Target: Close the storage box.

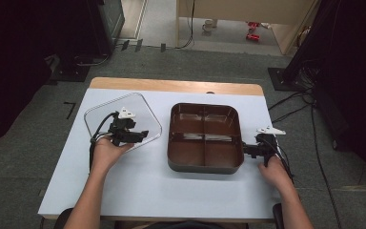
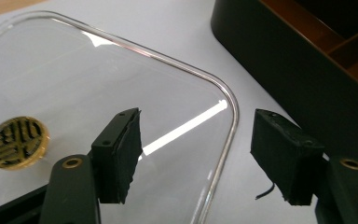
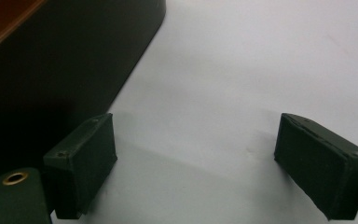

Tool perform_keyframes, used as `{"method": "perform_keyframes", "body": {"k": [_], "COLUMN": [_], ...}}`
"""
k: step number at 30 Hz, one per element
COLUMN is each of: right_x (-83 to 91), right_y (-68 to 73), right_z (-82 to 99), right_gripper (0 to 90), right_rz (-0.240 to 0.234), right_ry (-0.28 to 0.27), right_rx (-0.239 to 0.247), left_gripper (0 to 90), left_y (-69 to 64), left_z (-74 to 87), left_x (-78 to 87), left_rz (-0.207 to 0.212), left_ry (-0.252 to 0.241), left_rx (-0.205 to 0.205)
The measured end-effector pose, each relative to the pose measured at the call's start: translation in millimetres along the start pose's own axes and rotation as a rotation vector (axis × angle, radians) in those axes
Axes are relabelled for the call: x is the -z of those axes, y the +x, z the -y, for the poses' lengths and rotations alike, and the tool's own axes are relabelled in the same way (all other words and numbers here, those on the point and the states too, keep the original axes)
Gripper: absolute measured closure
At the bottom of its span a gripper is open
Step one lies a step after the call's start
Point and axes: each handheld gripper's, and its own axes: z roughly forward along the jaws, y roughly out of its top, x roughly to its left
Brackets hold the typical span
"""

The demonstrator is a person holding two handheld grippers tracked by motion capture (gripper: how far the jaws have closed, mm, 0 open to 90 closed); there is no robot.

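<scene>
1. Presently, the clear lid [image 2: 121, 93] lies flat on the white table [image 1: 138, 186], left of the brown compartment tray [image 1: 205, 136]; it is transparent, with rounded corners, a raised rim and a gold round emblem [image 2: 15, 142].
2. Left gripper [image 2: 196, 156]: jaws apart, straddling the lid's rim near a corner, pads not pressing.
3. Right gripper [image 3: 196, 163]: released, beside the tray's right wall over bare table.
4. Bare table lies between lid and tray.

A round gold-and-black emblem [image 2: 17, 142] is sitting on the clear lid [image 2: 121, 84], showing in the left gripper view. Its dark marks are looking like stylised characters, but they are staying too blurred to read. No other writing is showing anywhere.
</scene>
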Motion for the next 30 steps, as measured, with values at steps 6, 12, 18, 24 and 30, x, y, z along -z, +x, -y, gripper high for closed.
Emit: {"method": "perform_keyframes", "body": {"k": [6,12,18,24,30], "right_x": [0.0,0.0,-0.1,-0.2,-0.1], "right_y": [0.2,0.2,0.3,0.1,0.1], "right_z": [0.0,0.0,0.0,0.0,0.0], "right_gripper": [12.2,12.2,12.1,12.2,12.2], "right_rz": [0.0,0.0,-0.001,-0.001,-0.001], "right_ry": [0.0,0.0,-0.001,-0.002,-0.002], "right_rx": [-0.002,-0.003,-0.003,-0.002,-0.002], "left_gripper": [36.6,39.4,39.8,38.4,38.7], "left_y": [15.7,33.7,52.2,66.9,75.2], "left_z": [-9.7,-12.4,-11.8,-6.2,3.7], "left_x": [1.8,1.8,-3.6,-5.3,-15.5], "left_rz": [-0.031,-0.057,-0.077,-0.112,-0.133], "left_ry": [-0.019,-0.043,-0.037,-0.045,0.002], "left_rx": [-0.008,0.014,0.036,0.075,0.111]}}
